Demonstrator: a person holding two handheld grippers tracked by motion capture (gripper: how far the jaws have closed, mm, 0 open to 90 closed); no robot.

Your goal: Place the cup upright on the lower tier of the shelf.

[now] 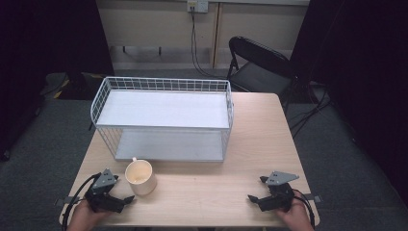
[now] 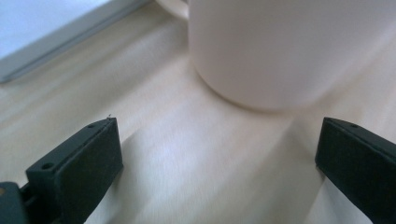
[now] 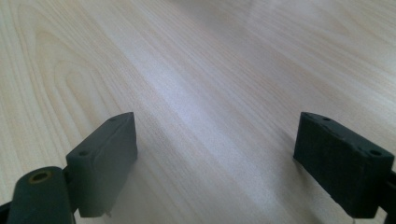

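Status: early stage. The mug [image 1: 140,177] stands upright on the table [image 1: 216,187], not yet grasped; the grasp and any transfer remain to be done, and the wire rack [image 1: 163,118] carries nothing.

Left tool [image 1: 126,201]: released, jaws spread wide, resting low at the near table edge. The mug stands just ahead of the jaws and slightly to their right, near but not touching; in the left gripper view its lower wall [image 2: 289,51] rises directly beyond the jaw tips.

Right tool [image 1: 254,198]: released, jaws wide apart over bare wood, well apart from the mug.

The rack stands just beyond the mug.
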